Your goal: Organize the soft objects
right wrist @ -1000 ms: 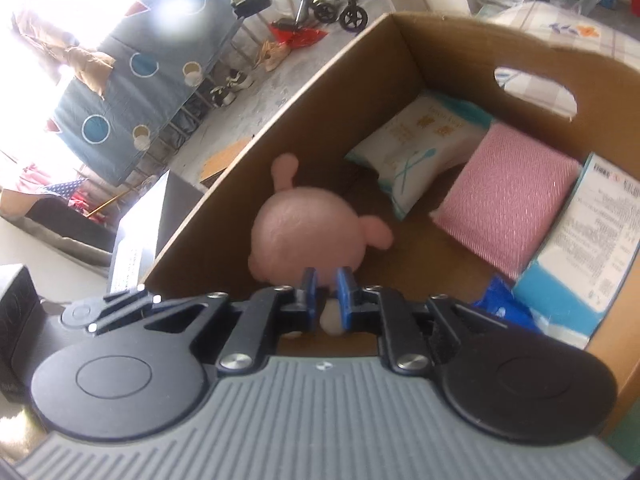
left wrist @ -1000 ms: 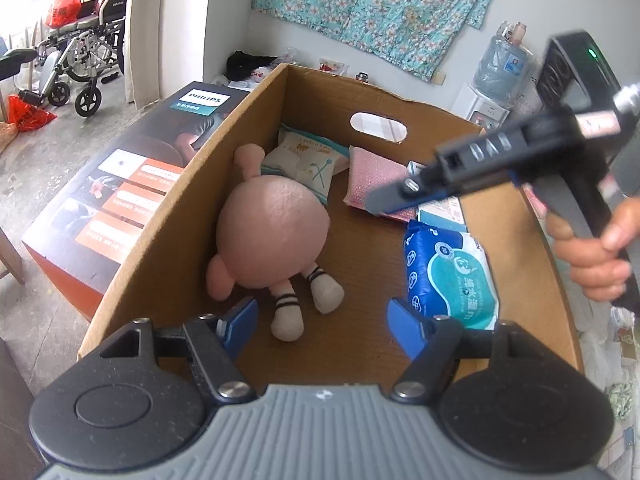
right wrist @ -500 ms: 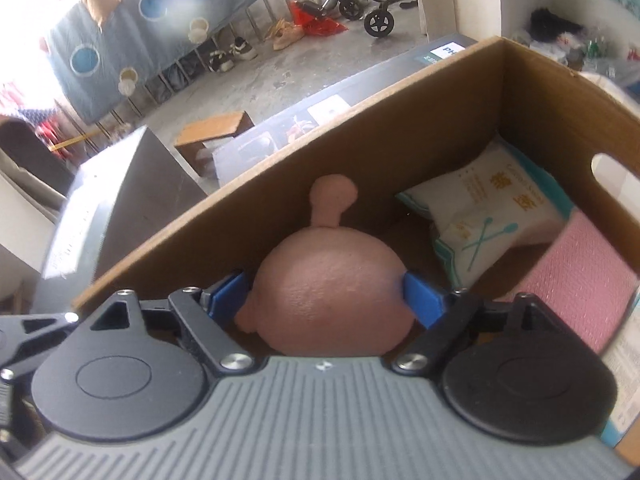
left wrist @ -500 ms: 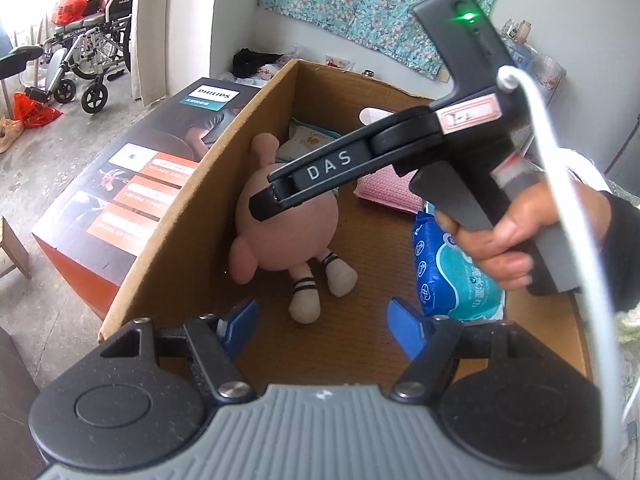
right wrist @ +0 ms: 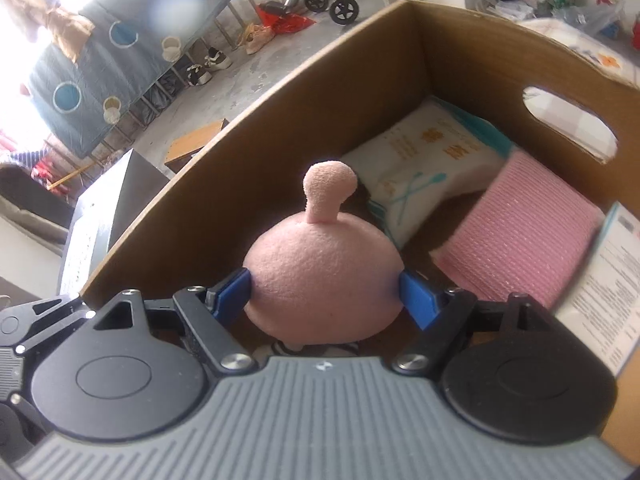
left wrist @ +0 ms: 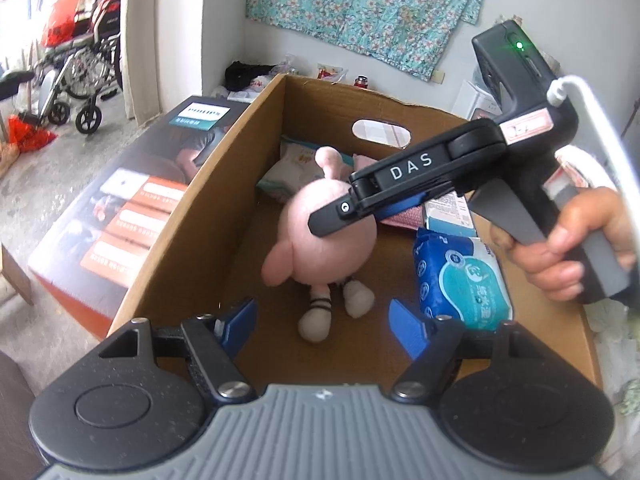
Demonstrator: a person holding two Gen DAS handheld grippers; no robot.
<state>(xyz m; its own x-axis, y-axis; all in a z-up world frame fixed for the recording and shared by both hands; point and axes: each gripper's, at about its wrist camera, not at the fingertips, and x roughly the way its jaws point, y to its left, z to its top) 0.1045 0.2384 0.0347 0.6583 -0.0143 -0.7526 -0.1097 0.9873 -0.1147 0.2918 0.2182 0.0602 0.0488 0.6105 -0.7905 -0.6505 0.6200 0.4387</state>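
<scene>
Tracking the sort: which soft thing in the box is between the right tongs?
The pink plush doll: the right tongs straddle its round body, pads at both sides. The white pack, pink cloth and blue pack lie untouched.

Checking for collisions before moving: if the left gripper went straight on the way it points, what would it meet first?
Probably the pink plush toy's white feet, then the cardboard box floor. The left gripper is open; depth is uncertain.
</scene>
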